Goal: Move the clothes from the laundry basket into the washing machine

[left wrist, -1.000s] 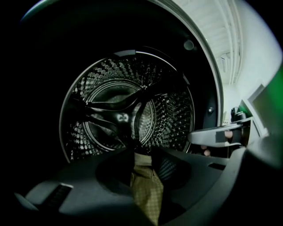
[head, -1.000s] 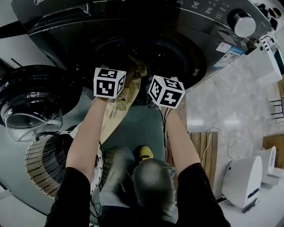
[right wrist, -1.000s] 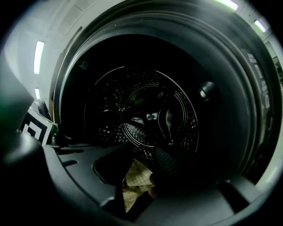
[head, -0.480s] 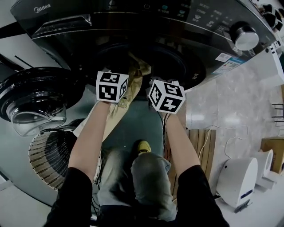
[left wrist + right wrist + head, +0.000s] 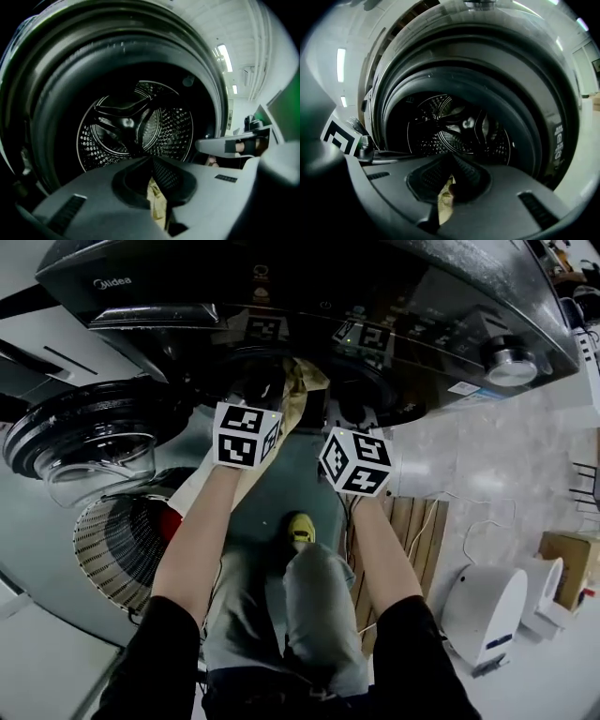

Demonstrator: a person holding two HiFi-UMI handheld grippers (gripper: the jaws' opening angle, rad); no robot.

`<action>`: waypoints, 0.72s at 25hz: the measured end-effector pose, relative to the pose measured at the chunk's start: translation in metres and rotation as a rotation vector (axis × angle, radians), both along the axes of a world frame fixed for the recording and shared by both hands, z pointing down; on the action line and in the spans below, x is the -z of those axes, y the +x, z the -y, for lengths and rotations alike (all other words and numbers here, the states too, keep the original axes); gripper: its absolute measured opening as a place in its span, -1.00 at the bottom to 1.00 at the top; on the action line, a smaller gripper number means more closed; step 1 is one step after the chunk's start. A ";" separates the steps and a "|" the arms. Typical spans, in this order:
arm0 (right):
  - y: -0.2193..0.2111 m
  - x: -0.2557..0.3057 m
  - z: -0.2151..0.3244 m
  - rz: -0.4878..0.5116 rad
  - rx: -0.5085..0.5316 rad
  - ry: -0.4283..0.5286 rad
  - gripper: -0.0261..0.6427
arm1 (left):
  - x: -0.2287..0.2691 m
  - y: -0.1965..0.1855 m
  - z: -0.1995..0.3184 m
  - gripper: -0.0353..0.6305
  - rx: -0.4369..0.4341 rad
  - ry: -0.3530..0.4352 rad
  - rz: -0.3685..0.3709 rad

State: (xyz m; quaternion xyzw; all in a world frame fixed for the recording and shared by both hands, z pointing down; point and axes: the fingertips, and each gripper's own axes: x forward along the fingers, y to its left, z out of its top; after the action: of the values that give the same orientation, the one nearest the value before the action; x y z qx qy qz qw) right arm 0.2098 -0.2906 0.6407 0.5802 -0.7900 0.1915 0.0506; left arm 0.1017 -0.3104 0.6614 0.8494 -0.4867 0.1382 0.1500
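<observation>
Cloth of a thin, wrinkled kind makes the beige garment (image 5: 286,409). It hangs as a long crumpled strip from the mouth of the washing machine (image 5: 403,306) down behind the left forearm, toward the laundry basket (image 5: 98,559).

The machine has a dark, glossy front and a round silver knob (image 5: 511,360). Its drum (image 5: 140,126) is shiny metal full of small holes, with three curved ribs that meet in the middle. A thick black rubber ring (image 5: 56,98) goes around the opening. The round door (image 5: 84,442), with a bowl of clear glass, stands open at the left. Under it the basket is on the floor. It is round with a pale slatted wall, and a red item (image 5: 170,521) lies at its rim.

To the right there are a strip of wooden boards (image 5: 417,521), a white rounded appliance (image 5: 487,615) and a cardboard box (image 5: 565,570). Below the arms are the person's knees and a yellow shoe (image 5: 300,529).

Both grippers face the opening directly, near each other, with the garment's upper part between their marker cubes. The left gripper (image 5: 153,164) has its jaws pressed together on a fold of the garment, which shows yellowish just under the ribbed pads. The right gripper (image 5: 451,159) pinches the same garment in the same way.
</observation>
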 end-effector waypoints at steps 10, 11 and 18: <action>-0.012 0.059 -0.039 0.036 0.018 -0.048 -0.91 | 0.057 -0.003 -0.047 -0.86 0.033 -0.076 -0.044; -0.010 0.067 -0.044 0.047 0.010 -0.054 -0.91 | 0.066 -0.002 -0.054 -0.86 0.033 -0.076 -0.050; 0.005 0.147 -0.076 0.083 -0.039 -0.044 -0.91 | 0.139 -0.010 -0.087 -0.86 0.045 -0.078 -0.074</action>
State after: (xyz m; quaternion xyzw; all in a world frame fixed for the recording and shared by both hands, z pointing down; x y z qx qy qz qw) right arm 0.2144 -0.2151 0.4940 0.5856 -0.7758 0.2336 0.0267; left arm 0.0914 -0.2230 0.5227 0.8365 -0.4939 0.1219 0.2038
